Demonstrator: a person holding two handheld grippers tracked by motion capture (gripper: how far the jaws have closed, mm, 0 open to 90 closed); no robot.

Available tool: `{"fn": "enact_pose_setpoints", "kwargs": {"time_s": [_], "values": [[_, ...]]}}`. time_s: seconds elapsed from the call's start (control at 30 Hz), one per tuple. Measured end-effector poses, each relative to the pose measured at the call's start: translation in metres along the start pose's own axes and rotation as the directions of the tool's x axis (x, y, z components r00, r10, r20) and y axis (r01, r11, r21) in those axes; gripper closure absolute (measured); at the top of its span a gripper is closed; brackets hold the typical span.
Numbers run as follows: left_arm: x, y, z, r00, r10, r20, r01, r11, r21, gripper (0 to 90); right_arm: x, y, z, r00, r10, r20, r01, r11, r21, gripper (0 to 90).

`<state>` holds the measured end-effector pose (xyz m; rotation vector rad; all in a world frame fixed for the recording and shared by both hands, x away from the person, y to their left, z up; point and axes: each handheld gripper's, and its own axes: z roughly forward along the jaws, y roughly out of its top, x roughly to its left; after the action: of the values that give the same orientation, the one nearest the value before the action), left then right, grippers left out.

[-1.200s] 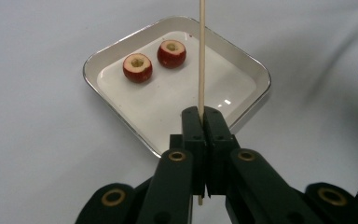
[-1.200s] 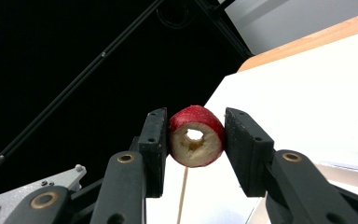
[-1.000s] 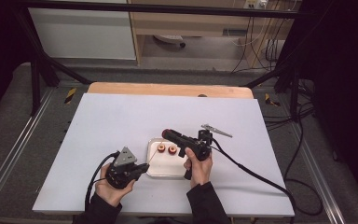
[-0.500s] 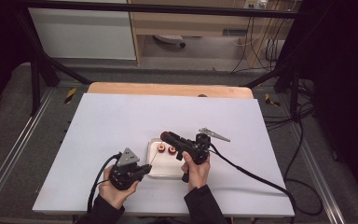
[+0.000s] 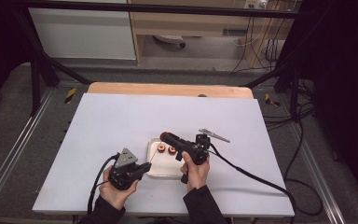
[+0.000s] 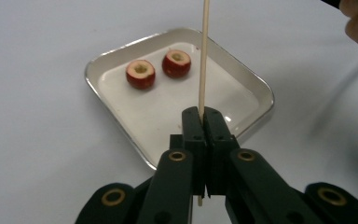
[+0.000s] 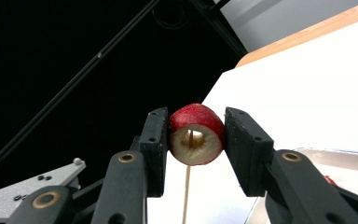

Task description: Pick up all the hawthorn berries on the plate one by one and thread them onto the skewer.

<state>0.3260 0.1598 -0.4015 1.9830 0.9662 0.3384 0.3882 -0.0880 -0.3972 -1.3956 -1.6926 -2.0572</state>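
Since 1 second ago, the right tongs (image 5: 164,136) have slid a bit toward the left tongs (image 5: 145,167), and the left tongs sit a bit nearer the person. In the last half second, hardly anything changed.

Left tongs are squeezed tight on a thin wooden stick (image 6: 204,56). The stick stands up out of the closed jaws, so its tip is free for poking.

Right tongs are clamped on a red fruit piece (image 7: 196,134), 1 jaw on each side. It has a hollow middle, and that hole faces down toward the stick. In the right gripper view, the stick (image 7: 187,186) comes up from below and its tip shows inside the hole. So the fruit is being threaded onto the stick, I think. Holding it by its sides leaves the hole free.

Just past the tongs, a white tray (image 6: 256,88) rests on the counter (image 5: 121,121). 2 more red fruit pieces (image 6: 141,73) sit side by side in the far part of the tray, holes up. They are probably next for the stick. Both tongs hang right over the tray, so a dropped piece may land in it.
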Motion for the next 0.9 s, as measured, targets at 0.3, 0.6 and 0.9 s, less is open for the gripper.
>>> {"fn": "enact_pose_setpoints", "kwargs": {"time_s": [0.3, 0.6, 0.9], "values": [[0.000, 0.003, 0.003, 0.9997, 0.022, -0.008, -0.021, 0.9996, 0.016, 89.0, -0.005, -0.009, 0.005, 1.0000, 0.003, -0.008, -0.002, 0.999, 0.053, 61.5], [0.002, 0.003, 0.004, 0.9999, 0.013, -0.007, -0.013, 0.9999, 0.011, 89.0, -0.001, -0.012, 0.002, 0.9994, -0.033, 0.013, 0.032, 0.998, 0.059, 61.6], [-0.002, 0.011, 0.009, 0.9992, 0.027, -0.029, -0.026, 0.9996, 0.006, 89.1, -0.003, -0.041, 0.014, 0.9994, -0.012, -0.034, 0.018, 0.983, 0.182, 61.6]]}}
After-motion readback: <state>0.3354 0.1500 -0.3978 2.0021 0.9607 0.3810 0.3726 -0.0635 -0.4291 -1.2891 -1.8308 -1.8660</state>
